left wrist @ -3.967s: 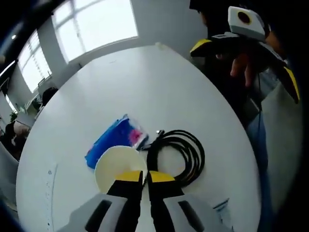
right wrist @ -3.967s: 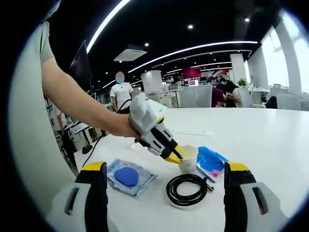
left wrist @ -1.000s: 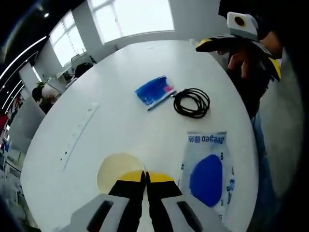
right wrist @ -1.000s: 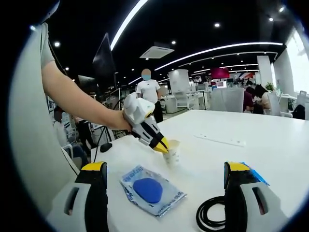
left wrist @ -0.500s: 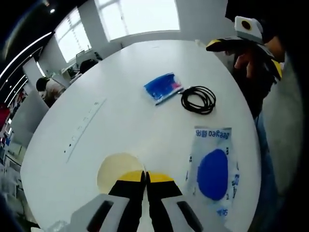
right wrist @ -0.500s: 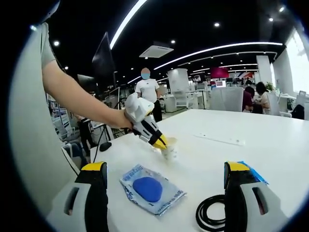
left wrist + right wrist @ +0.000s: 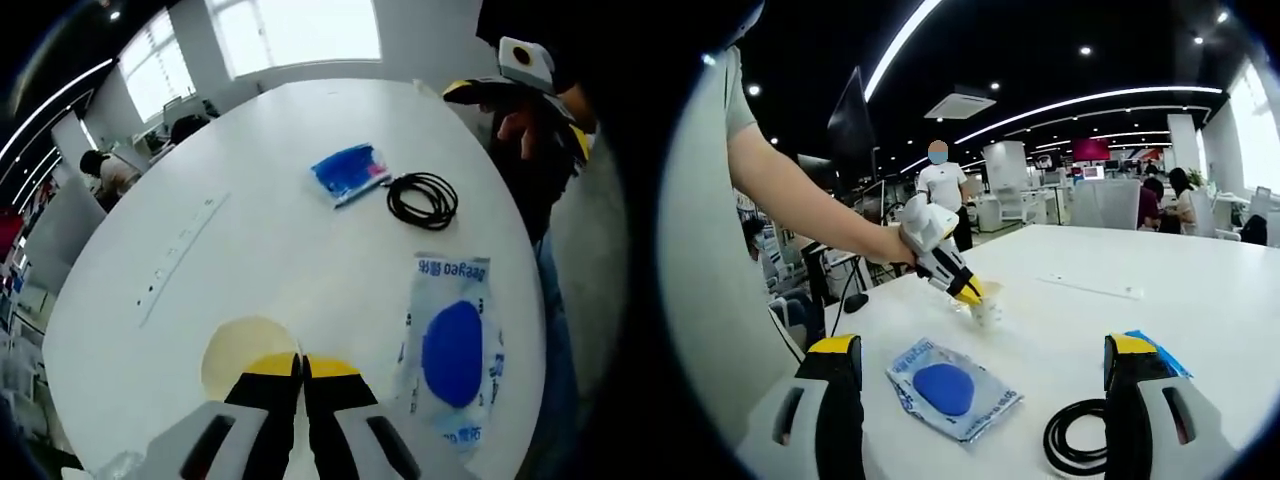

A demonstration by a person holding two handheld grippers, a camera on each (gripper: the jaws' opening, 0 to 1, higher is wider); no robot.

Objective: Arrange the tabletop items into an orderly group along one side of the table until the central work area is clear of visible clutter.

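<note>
My left gripper point(image 7: 300, 362) is shut on the rim of a pale paper cup point(image 7: 243, 352), held over the white round table point(image 7: 300, 260) near its edge. The right gripper view has the left gripper point(image 7: 967, 291) holding the cup point(image 7: 986, 311) beyond a clear packet with a blue disc point(image 7: 948, 389). My right gripper point(image 7: 982, 348) is open wide with nothing between its jaws, above the table's near side. A black cable coil point(image 7: 423, 198) lies beside a blue pouch point(image 7: 348, 171). The packet point(image 7: 452, 352) lies right of the cup. The right gripper point(image 7: 520, 88) hovers off the table's far right.
A long white strip point(image 7: 180, 255) lies flat on the table's left part, also seen as a strip point(image 7: 1090, 288) behind the cup. The cable coil point(image 7: 1078, 436) and blue pouch point(image 7: 1164, 356) sit by my right jaw. People and office desks stand beyond the table.
My left gripper has carried the cup away from the cable and pouch, past the packet, toward the table's edge. The right gripper has stayed open and nearly still.
</note>
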